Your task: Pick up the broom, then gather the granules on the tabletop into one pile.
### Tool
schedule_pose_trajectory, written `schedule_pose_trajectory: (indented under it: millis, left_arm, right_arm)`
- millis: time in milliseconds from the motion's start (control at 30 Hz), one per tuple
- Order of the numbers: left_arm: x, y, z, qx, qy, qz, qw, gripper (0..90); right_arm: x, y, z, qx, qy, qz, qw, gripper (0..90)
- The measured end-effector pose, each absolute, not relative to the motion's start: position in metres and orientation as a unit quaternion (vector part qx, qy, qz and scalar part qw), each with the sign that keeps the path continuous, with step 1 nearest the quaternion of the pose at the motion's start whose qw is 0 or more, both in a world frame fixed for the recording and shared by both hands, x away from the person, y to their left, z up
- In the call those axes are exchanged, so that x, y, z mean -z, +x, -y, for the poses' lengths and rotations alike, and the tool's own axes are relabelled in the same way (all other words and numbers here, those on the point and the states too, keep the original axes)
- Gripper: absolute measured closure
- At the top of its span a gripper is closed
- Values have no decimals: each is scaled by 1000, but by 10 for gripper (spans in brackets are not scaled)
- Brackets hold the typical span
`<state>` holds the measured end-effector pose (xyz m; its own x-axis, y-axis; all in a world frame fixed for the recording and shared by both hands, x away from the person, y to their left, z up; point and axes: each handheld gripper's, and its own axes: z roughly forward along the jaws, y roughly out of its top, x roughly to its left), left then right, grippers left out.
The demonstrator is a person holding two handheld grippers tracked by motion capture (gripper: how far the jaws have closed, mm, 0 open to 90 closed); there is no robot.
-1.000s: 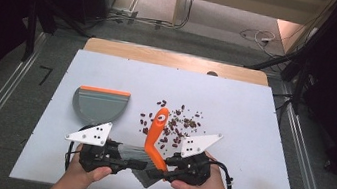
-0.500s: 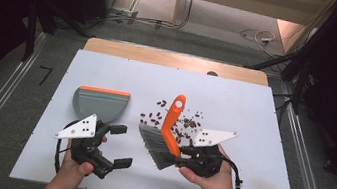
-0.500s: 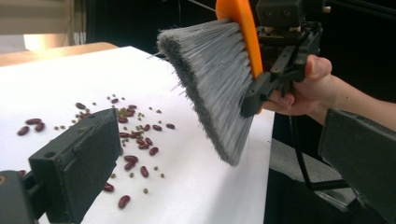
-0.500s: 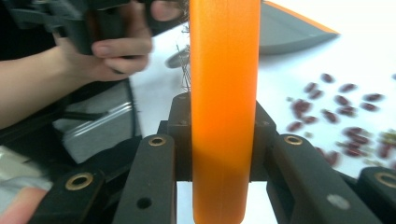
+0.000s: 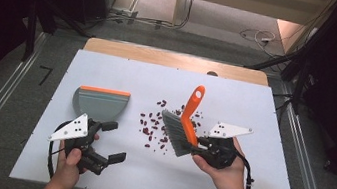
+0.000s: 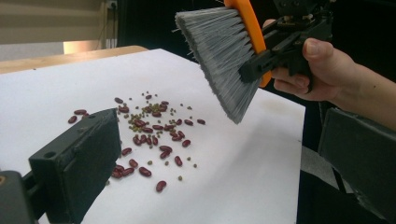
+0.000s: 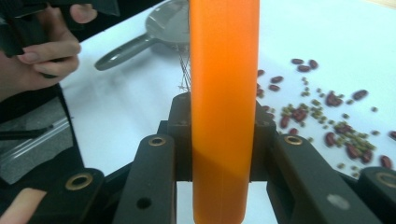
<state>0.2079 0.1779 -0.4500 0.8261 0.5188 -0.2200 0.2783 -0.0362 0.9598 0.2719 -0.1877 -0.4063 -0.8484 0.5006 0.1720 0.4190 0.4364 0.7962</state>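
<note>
A hand brush with an orange handle (image 5: 193, 109) and grey bristles (image 5: 174, 132) is held tilted above the white table; my right gripper (image 5: 201, 147) is shut on the handle (image 7: 224, 102). Red beans and small green ones (image 5: 162, 124) lie scattered under and left of the bristles (image 6: 219, 60). A grey dustpan (image 5: 102, 102) with an orange rim lies at the left, its handle (image 7: 126, 49) pointing toward my left hand. My left gripper (image 5: 112, 142) hangs just in front of the dustpan; its jaws have just opened wide, with nothing between them (image 6: 219, 163).
The white board (image 5: 264, 114) covers a wooden table whose edge (image 5: 177, 58) shows at the back. Metal rails (image 5: 300, 144) run along both sides. Cables (image 5: 261, 37) lie on the floor beyond. The board's front right corner is bare.
The left gripper let go of the brush, opened and moved left toward the dustpan. The right gripper carried the brush to the right and raised its handle more upright.
</note>
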Motion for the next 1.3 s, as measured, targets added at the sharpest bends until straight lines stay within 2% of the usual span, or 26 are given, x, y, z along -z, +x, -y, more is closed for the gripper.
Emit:
schedule_pose_trajectory:
  millis: [133,167,300,633,967,1300]
  left_arm:
    - [451,208,-178,-98,713,-282,634,3]
    - [451,208,-180,-100,714,-283,633,3]
    - [451,207,-184,-113,713,-288,630,4]
    - [453,209,-182,-116,722,-285,620,4]
    - [453,208,-183,-114,726,-282,617,4]
    - [453,208,-183,-109,726,-281,619,5]
  right_arm:
    - [406,274,191,-444,281,-848,67,686]
    - [404,276,194,-428,293,-850,92,686]
    - [398,285,203,-405,308,-851,132,686]
    - [385,338,211,-334,343,-857,193,686]
    - [405,400,202,-192,371,-879,230,686]
    - [434,427,168,-38,350,-896,272,685]
